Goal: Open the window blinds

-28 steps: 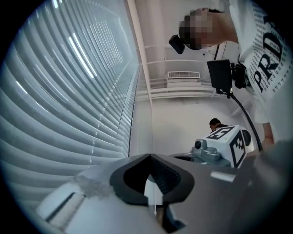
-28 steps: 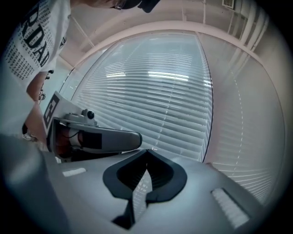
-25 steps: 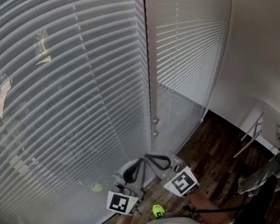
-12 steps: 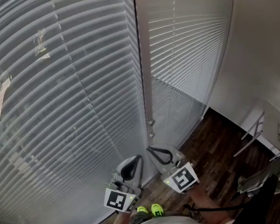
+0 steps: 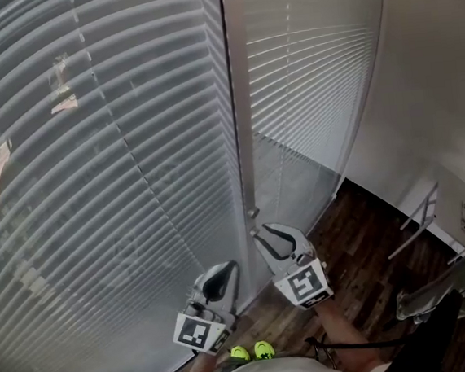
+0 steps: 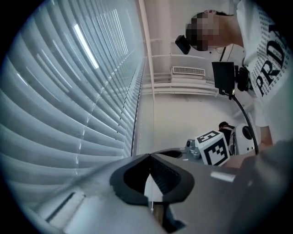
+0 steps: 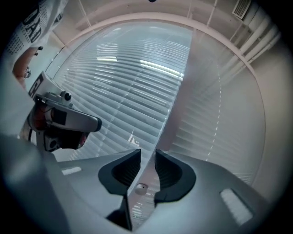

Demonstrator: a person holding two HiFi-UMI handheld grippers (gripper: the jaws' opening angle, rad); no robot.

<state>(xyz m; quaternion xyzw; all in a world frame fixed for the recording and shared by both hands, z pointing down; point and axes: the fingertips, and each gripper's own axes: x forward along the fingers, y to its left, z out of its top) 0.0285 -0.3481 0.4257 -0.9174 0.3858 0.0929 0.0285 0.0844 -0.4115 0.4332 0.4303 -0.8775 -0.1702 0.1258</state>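
Note:
Closed white slatted blinds cover the big left window, and a second blind covers the window to the right. A pale upright post stands between them, with a small knob hanging at its lower end. My right gripper reaches up to that knob. Its jaws have just been opening, and in the right gripper view they stand apart with the knob in the gap, untouched. My left gripper is lower left beside the blind, jaws together, with nothing seen in them.
A dark wooden floor runs along the windows to a white wall. A white metal stand and grey equipment sit at the right. The person's green shoes show below the grippers.
The right gripper has moved up to the knob under the post, and its jaws have gone from shut to parted. The left gripper has barely shifted.

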